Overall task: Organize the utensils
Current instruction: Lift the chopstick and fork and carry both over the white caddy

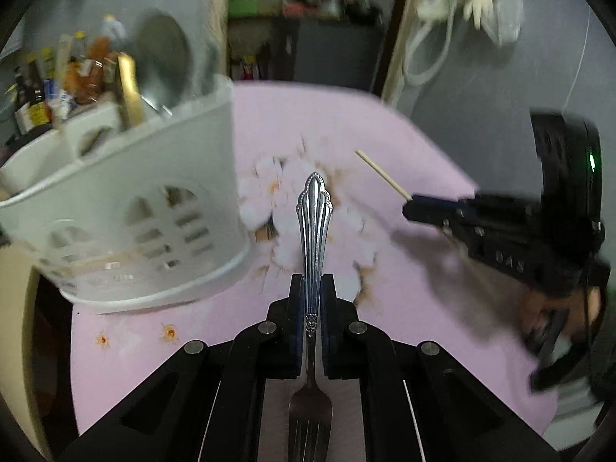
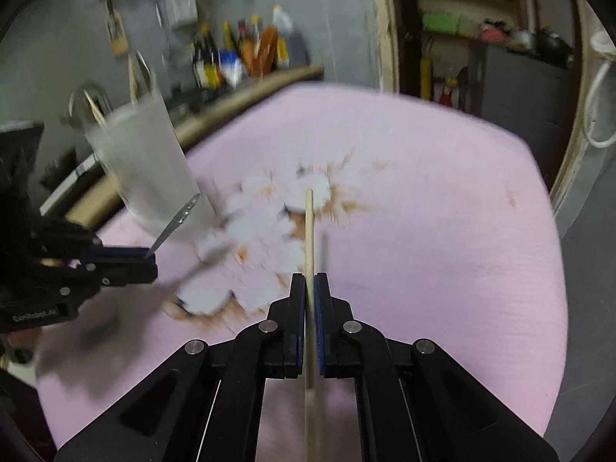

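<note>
My left gripper (image 1: 312, 288) is shut on a silver fork (image 1: 313, 223), handle pointing forward, tines back toward the camera. It hovers above the pink tablecloth, just right of the white utensil caddy (image 1: 134, 208). My right gripper (image 2: 310, 288) is shut on a wooden chopstick (image 2: 309, 231) that points forward. In the left wrist view the right gripper (image 1: 414, 208) sits at the right with the chopstick (image 1: 381, 175) sticking out. In the right wrist view the left gripper (image 2: 148, 258) is at the left with the fork handle (image 2: 175, 225) near the caddy (image 2: 142, 169).
The pink floral tablecloth (image 2: 442, 211) covers the table. The caddy holds a large spoon (image 1: 161, 57) and a gold-coloured utensil (image 1: 129, 88). Bottles (image 2: 238, 57) stand on a counter behind the table. A doorway with shelves is at the back.
</note>
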### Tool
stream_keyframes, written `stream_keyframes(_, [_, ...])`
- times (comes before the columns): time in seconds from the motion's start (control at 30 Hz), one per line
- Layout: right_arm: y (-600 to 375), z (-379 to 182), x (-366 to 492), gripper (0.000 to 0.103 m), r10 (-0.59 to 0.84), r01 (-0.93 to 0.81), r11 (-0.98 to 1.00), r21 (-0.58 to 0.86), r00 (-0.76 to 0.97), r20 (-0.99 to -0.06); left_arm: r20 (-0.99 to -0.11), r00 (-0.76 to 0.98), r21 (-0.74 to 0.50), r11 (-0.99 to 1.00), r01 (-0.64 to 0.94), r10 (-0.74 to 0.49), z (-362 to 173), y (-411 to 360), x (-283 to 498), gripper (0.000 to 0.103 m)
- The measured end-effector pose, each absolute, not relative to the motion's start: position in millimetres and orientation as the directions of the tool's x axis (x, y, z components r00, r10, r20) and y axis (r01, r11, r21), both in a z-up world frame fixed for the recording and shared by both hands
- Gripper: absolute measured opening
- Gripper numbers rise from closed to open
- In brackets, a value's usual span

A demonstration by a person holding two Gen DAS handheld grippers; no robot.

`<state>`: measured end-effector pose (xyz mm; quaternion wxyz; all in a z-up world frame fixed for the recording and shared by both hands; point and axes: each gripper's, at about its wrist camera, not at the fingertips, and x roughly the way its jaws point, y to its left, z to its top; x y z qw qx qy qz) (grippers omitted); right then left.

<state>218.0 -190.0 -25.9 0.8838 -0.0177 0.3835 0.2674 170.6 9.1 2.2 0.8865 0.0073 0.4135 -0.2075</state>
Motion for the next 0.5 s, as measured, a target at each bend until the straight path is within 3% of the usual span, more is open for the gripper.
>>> stream_keyframes(0.27, [-181, 24, 178, 0.003, 0.501, -0.487, 0.861, 0.147, 0.759, -0.416, -0.512, 0.798, -0.178, 0.948, 0.265, -0.319, 48, 34, 139, 0.005])
stream_keyframes(0.5, [-157, 68, 168, 0.003, 0.556, -0.542, 0.831, 0.125, 0.804, -0.213, -0.410, 0.858, -0.214, 0.947, 0.240, -0.310, 84, 54, 135, 0.005])
